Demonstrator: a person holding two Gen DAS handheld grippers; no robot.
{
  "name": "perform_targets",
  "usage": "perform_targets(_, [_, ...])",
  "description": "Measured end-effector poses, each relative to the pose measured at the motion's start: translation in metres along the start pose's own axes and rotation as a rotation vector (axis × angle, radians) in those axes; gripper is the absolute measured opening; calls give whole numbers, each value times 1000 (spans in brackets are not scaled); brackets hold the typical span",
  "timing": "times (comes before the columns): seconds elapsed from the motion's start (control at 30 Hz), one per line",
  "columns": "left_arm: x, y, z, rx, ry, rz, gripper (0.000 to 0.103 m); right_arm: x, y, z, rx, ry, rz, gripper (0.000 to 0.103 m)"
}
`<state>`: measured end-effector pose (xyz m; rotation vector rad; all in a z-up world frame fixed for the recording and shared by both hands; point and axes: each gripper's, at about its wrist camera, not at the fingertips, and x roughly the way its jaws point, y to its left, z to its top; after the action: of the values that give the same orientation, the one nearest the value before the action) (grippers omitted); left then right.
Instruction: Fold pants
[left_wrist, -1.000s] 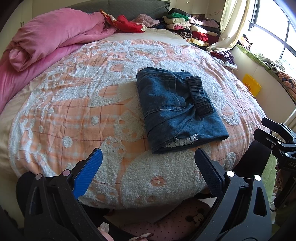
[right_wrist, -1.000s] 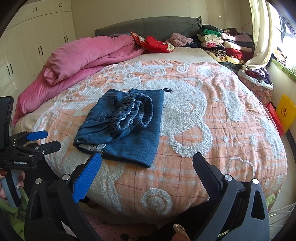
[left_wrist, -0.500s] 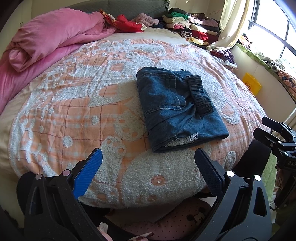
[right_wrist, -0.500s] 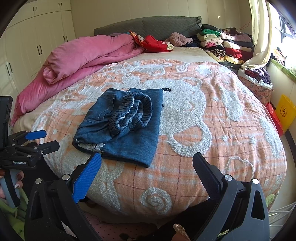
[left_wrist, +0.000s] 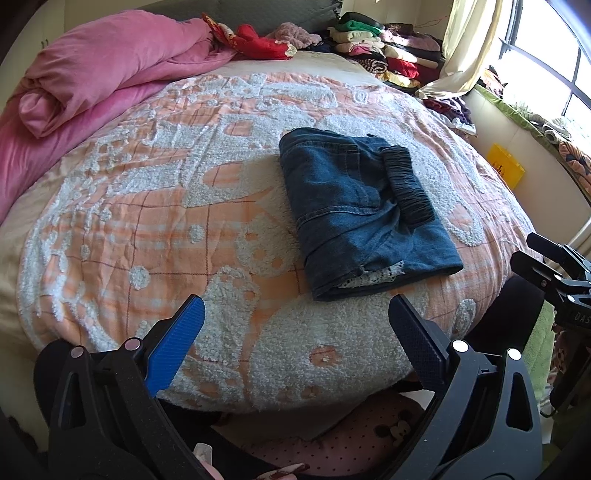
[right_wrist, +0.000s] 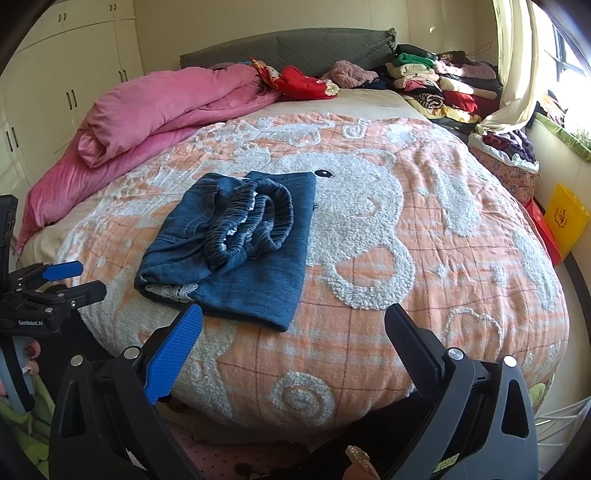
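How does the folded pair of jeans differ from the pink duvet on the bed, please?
The jeans are dark blue denim; the pink duvet is soft, plain pink fabric. The jeans lie folded into a flat, compact rectangle, while the duvet is loosely rolled and bunched into a bulky heap. The jeans sit mid-bed nearer the grippers; the duvet lies along the far left edge. Both rest on the orange-and-white bedspread, untouched.

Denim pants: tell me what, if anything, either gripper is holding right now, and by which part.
Nothing is held. The left gripper and right gripper are both open and empty, short of the folded denim pants lying on the bed.
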<state>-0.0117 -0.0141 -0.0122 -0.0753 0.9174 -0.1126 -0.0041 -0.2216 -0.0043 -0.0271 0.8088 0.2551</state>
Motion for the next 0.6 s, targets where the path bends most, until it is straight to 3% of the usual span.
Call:
perform_targets(0.23, [7,22,5,-38,4,64,93,10,-18,6,22,18,-45,98])
perform_targets(0.37, [11,58,19,-101,-13,86,93,19,-47,17,67,21,-96,98])
perform_targets(0.5, [25,109,47,-175,-24,198,93,30,-90,36,139,3,-142,98])
perform_targets(0.6, [46,161,74,-241,-18,287,93,49,-144,56,203,20,-235,98])
